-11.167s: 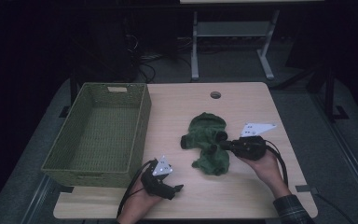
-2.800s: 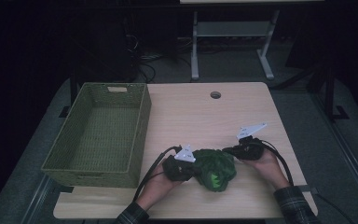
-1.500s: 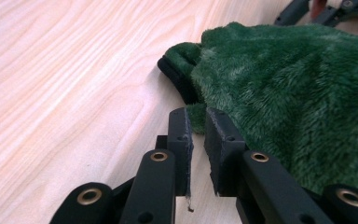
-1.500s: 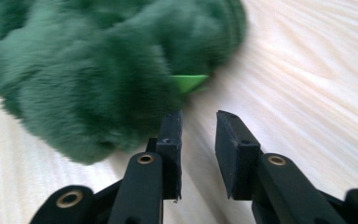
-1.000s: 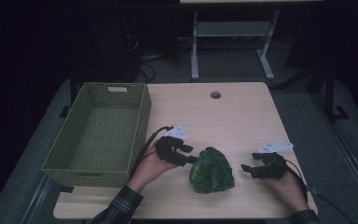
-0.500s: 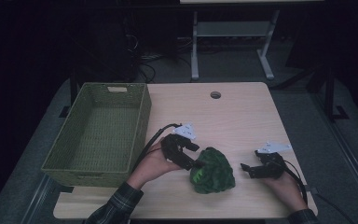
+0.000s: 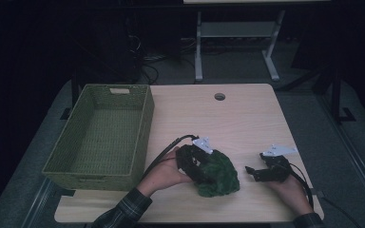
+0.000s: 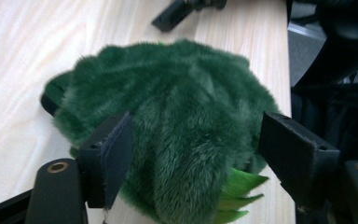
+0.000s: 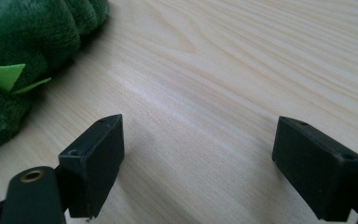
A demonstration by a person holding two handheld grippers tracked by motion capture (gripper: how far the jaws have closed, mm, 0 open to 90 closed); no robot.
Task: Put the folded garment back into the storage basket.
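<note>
Green plush toy (image 8: 168, 126) sat between the left gripper's (image 8: 193, 156) just-widened jaws, unpinched; right gripper (image 9: 198, 168) gaped empty; a central, deep bite looked wisest.

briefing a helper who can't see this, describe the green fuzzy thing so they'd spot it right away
On the wooden table, right of the woven basket, near the front edge, lies a bunched plush toy. Unlike the basket, it is dark green fur with bright green felt spikes.
</note>
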